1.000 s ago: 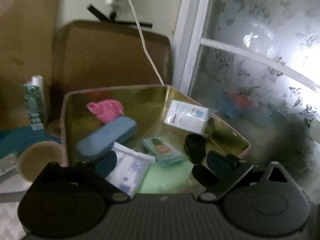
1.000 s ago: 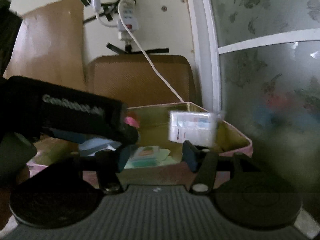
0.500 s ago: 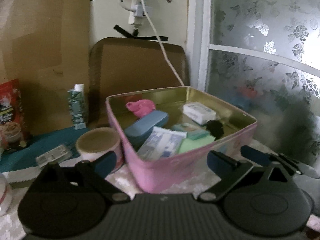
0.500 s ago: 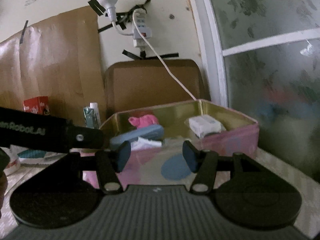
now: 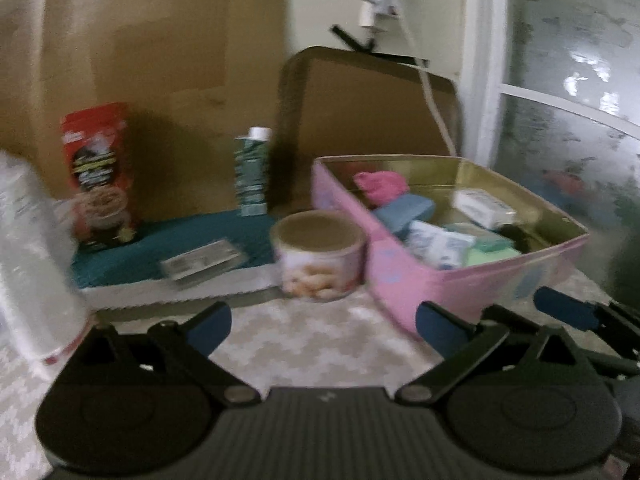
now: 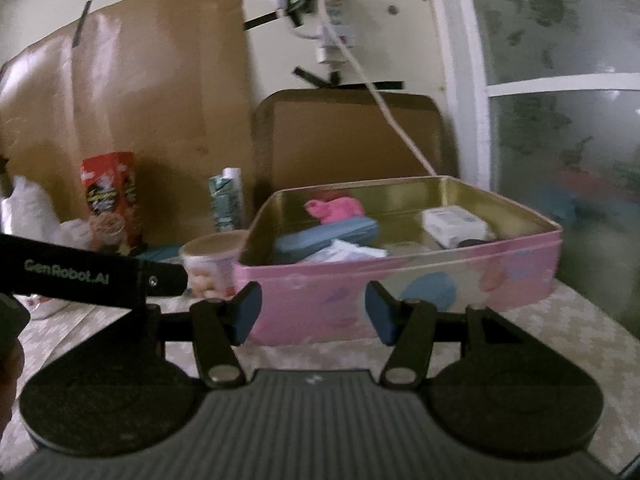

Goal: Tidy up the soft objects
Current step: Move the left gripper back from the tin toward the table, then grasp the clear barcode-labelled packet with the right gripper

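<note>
Both grippers empty, jaws apart: left gripper point(image 5: 323, 327), right gripper point(image 6: 313, 312). Pink rectangular tin box point(image 6: 400, 292) sits at 12 o'clock ahead of the right gripper, long axis 9-to-3. Inside, blue oblong soft case point(image 6: 326, 237) runs 8-to-2, crumpled pink cloth point(image 6: 334, 208) behind it.

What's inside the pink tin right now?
The pink tin holds a pink cloth, a blue case, a white packet and a white-blue pack. Its near wall hides lower items.
</note>
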Motion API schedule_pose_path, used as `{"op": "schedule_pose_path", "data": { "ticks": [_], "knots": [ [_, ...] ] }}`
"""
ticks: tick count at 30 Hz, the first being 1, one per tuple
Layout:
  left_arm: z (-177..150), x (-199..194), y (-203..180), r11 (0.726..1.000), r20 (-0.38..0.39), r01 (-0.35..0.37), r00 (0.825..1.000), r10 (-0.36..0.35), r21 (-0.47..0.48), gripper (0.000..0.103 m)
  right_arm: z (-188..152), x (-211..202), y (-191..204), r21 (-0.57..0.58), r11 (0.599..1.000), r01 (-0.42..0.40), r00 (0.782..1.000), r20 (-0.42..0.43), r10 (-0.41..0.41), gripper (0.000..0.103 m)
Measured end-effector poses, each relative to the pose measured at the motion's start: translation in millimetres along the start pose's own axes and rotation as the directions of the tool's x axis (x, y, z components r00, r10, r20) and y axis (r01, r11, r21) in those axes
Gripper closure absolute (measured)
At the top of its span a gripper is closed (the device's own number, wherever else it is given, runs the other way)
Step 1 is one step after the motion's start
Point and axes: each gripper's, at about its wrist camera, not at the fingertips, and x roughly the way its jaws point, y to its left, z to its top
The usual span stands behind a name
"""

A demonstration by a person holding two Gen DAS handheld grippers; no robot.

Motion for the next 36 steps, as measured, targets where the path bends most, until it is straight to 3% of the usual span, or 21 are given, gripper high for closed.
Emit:
{"op": "schedule_pose_path", "data": {
  "ticks": [11, 30, 34, 36],
  "knots": [
    [-18, -3, 52, 0.991, -0.016, -0.119, 0.993, 0.119, -0.055, 0.001, -3, 11, 41, -0.076, 0.994, -0.074, 0.996, -0.049, 0.07, 0.043],
    [-43, -7, 113, 0.962, -0.037, -0.241, 0.97, 0.239, -0.127, 0.001, -13, 31, 93, -0.168, 0.971, -0.172, 0.979, -0.138, 0.149, 0.042],
    [-47, -16, 130, 0.945, -0.014, -0.296, 0.955, 0.297, -0.135, 0.001, -11, 38, 103, -0.19, 0.963, -0.193, 0.975, -0.151, 0.165, 0.041],
    [-48, -19, 143, 0.937, -0.02, -0.296, 0.954, 0.298, -0.184, 0.001, -8, 43, 110, -0.211, 0.954, -0.211, 0.972, -0.152, 0.182, 0.039]
  ]
}}
